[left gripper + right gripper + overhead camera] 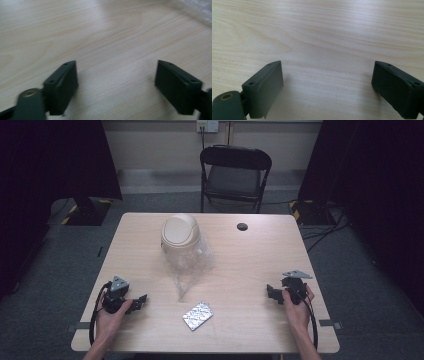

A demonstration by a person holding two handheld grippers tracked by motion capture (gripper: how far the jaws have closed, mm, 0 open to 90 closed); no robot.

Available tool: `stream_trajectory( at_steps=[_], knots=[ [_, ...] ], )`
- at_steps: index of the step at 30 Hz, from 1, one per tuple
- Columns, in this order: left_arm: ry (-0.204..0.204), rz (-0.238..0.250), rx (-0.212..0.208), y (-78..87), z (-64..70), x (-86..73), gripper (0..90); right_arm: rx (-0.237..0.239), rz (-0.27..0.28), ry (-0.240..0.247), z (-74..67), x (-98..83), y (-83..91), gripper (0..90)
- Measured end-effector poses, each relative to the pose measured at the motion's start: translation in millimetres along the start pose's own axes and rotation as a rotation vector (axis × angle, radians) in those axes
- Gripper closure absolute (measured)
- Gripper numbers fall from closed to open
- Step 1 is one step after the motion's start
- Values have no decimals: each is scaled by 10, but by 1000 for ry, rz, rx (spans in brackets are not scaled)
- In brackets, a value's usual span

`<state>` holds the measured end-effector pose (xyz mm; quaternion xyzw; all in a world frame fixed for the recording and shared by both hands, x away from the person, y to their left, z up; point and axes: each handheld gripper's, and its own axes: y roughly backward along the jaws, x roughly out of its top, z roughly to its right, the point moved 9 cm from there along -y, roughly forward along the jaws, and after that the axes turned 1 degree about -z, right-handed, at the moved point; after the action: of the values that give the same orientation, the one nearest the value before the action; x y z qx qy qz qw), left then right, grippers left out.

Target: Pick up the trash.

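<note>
Left claw (141, 302) gapes empty over table (250, 270); right claw (271, 293) likewise.

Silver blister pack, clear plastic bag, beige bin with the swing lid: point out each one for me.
Silver blister pack (197, 315), high view, middle of its foil face.
Clear plastic bag (189, 265), high view, crumpled middle part in front of the bin.
Beige bin (180, 231), high view, its domed swing lid.
</note>
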<state>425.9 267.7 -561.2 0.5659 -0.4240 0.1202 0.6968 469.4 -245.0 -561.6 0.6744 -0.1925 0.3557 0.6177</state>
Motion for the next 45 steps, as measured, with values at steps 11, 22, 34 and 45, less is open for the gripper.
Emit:
stream_trajectory(
  at_steps=[11, 22, 34, 45],
  knots=[
    [-68, 102, -44, 168, 189, 306, 196, 0, 0, 0, 0, 0, 0, 94],
    [-69, 132, -168, 168, 382, 644, 226, 0, 0, 0, 0, 0, 0, 94],
    [-64, 178, -203, 185, 396, 974, 235, 0, 0, 0, 0, 0, 0, 94],
    [-144, 185, -273, 117, 605, 1509, 233, 0, 0, 0, 0, 0, 0, 94]
  ],
)
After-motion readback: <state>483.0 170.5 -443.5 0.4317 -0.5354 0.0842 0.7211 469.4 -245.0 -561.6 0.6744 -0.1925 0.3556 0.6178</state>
